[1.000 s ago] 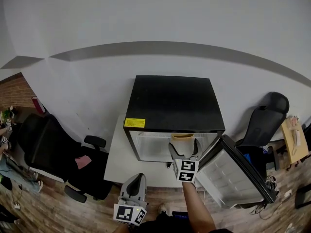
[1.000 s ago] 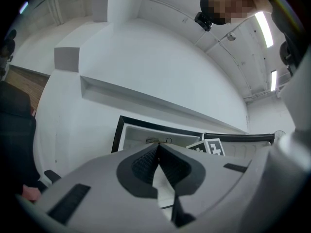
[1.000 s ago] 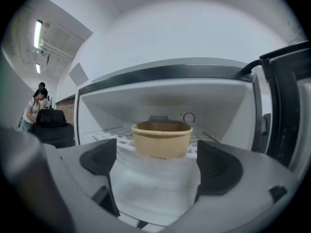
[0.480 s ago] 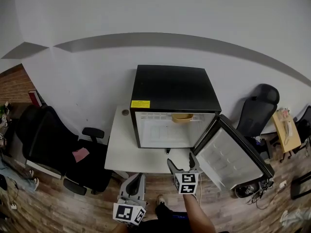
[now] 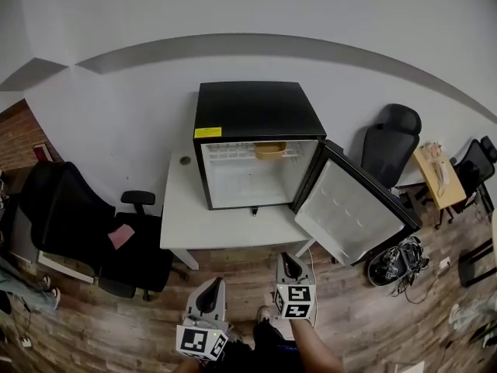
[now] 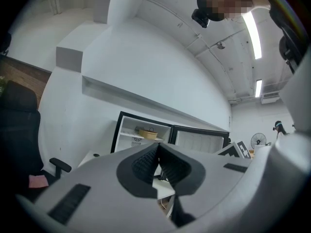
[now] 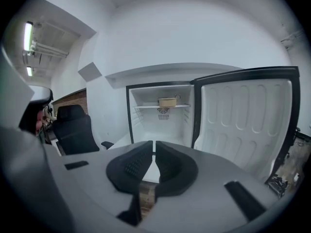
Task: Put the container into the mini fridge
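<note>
Holding one container (image 5: 269, 149), one open mini fridge (image 5: 256, 111), two closed tongs (image 5: 210, 285) (image 5: 286, 258)

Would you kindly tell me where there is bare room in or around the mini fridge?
Inside the mini fridge, the floor below the shelf is bare, as is the shelf left of the container. The table is free left of the fridge, bar a small round object, and along its front. The open door crowds the right.
</note>
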`<state>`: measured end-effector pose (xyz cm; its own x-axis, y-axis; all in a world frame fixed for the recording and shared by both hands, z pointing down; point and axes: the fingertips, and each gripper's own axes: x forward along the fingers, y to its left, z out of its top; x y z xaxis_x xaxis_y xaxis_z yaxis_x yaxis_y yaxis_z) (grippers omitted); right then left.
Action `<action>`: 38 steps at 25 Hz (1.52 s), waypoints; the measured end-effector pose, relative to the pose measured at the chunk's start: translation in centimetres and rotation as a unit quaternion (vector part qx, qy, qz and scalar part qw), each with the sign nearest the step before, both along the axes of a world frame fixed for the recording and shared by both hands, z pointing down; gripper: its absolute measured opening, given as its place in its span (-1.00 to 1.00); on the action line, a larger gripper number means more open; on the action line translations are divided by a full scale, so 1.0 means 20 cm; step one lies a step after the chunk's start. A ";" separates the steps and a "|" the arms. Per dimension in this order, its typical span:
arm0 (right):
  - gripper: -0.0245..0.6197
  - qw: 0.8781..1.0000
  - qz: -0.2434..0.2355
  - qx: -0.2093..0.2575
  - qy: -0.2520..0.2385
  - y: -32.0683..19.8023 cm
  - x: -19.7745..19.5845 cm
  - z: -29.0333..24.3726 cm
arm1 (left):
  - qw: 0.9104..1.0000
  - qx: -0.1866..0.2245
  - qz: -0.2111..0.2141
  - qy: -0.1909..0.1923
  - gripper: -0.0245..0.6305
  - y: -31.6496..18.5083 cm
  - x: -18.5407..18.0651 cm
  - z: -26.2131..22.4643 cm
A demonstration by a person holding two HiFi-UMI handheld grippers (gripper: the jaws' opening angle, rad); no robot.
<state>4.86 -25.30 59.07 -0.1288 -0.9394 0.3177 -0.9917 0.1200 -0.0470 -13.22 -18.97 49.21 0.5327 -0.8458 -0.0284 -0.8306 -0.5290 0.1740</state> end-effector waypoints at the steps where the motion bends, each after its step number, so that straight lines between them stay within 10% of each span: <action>1: -0.83 1.000 0.000 0.001 -0.004 0.05 0.00 -0.02 | 1.000 0.001 0.002 -0.001 -0.90 0.03 0.01 -0.01; 18: -0.87 0.991 -0.074 0.095 -0.058 0.79 0.17 -0.57 | 0.999 0.015 -0.029 -0.009 -0.90 0.36 0.32 -0.07; 38: -0.88 0.989 -0.096 0.098 -0.063 0.82 0.20 -0.55 | 0.999 0.020 -0.046 -0.019 -0.90 0.41 0.37 -0.09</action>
<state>8.86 -8.82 48.13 -0.3382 -0.9355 0.1025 -0.9374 0.3251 -0.1251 -5.80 -10.71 47.32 0.4534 -0.8902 -0.0441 -0.8821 -0.4553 0.1209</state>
